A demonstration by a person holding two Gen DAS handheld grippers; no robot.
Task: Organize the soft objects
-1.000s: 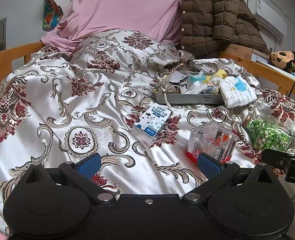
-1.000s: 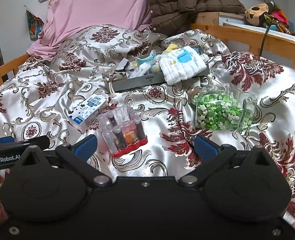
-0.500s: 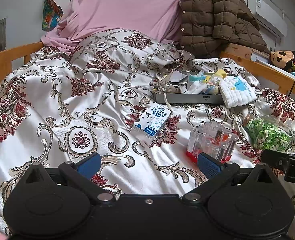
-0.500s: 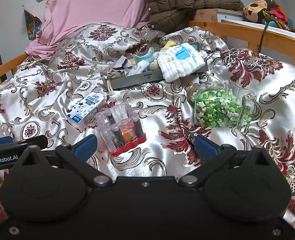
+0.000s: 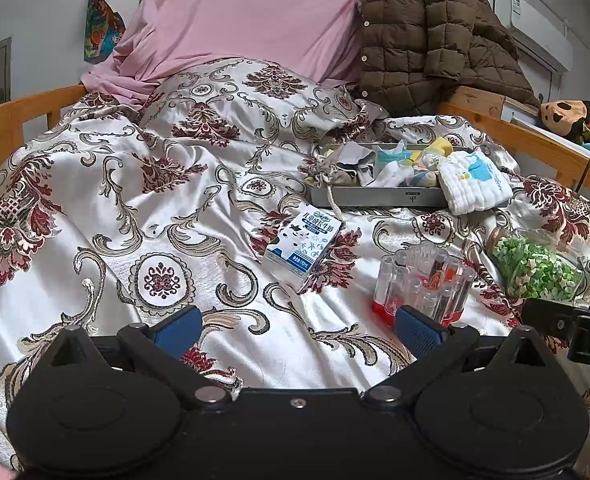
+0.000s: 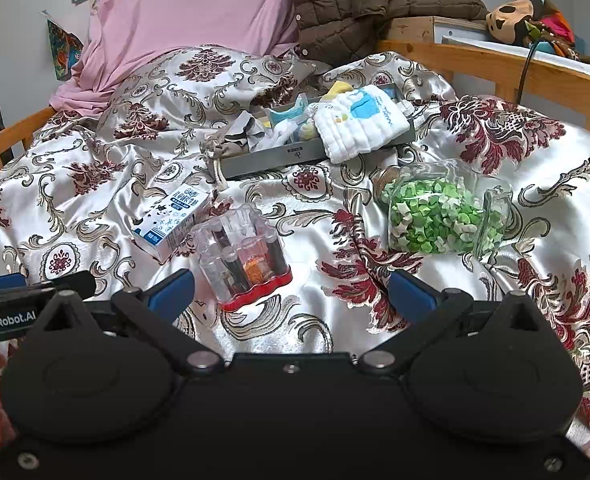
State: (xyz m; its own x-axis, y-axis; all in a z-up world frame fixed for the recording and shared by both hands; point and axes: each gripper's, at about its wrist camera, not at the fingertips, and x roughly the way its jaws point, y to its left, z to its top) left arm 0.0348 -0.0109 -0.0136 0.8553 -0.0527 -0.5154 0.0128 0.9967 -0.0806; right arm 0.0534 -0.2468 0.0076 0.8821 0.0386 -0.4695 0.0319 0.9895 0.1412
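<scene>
A grey tray (image 5: pixel 379 196) (image 6: pixel 271 157) sits on the patterned bedspread, holding several small cloths and socks. A folded white cloth with a blue print (image 5: pixel 475 184) (image 6: pixel 363 124) hangs over its right front rim. A beige drawstring pouch (image 5: pixel 327 172) (image 6: pixel 219 148) lies at its left end. My left gripper (image 5: pixel 297 326) is open and empty, low over the bedspread well short of the tray. My right gripper (image 6: pixel 291 290) is open and empty, just behind a clear holder.
A small milk carton (image 5: pixel 305 242) (image 6: pixel 171 216), a clear holder with a red base (image 5: pixel 423 280) (image 6: pixel 245 254) and a jar of green paper stars (image 5: pixel 535 264) (image 6: pixel 443 212) lie on the bedspread. Wooden bed rails (image 6: pixel 495 68) run along both sides. A brown jacket (image 5: pixel 427 36) hangs behind.
The right gripper has risen and moved slightly forward toward the tray. The left gripper has not moved.
</scene>
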